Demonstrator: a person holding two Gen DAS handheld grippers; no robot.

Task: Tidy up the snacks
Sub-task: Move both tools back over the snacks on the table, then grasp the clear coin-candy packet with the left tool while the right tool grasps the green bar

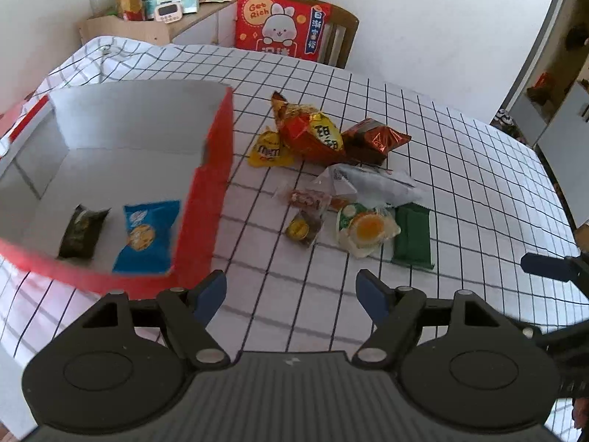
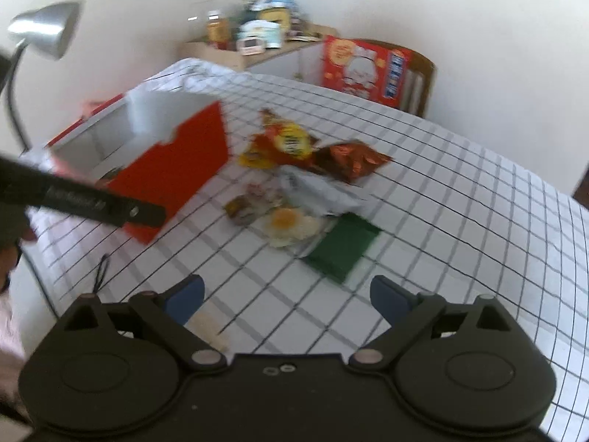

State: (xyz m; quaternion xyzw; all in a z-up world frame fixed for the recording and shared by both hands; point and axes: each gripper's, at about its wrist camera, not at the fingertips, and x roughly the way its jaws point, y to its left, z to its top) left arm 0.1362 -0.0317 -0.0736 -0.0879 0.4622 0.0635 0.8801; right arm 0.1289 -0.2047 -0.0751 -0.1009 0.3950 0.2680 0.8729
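Both hand-held grippers are seen with jaws spread and nothing between the blue pads. At the bottom of the left wrist view the left gripper (image 1: 291,291) is held above the checked tablecloth (image 1: 460,169), no snack touched. At the bottom of the right wrist view the right gripper (image 2: 287,296) is likewise held wide and empty; that picture is blurred.

A red box (image 1: 217,154) with a white inside is seen at the left of the left wrist view, lying open on the cloth. Two snacks are found on its floor, toward the lower left of the frame: a dark packet (image 1: 81,231) and, just beside it on the right, a blue packet (image 1: 147,234); they are apart.

The remaining snacks are gathered in a loose heap at the centre of the frame, to the right of the box. A large orange-red bag (image 1: 313,130) is placed at the top of the heap, with a yellow packet (image 1: 268,149) touching its lower left and a brown foil packet (image 1: 375,138) at its right. Below these a clear-wrapped grey packet (image 1: 379,182) is seen, then a small red-brown wrapped piece (image 1: 307,199), a small dark-and-yellow sweet (image 1: 302,227), a jelly cup (image 1: 364,229) with an orange centre, and a green packet (image 1: 413,235) just beside the cup on its right.

At the upper middle of the frame a red cushion (image 1: 279,25) is propped on a wooden chair (image 1: 344,33).
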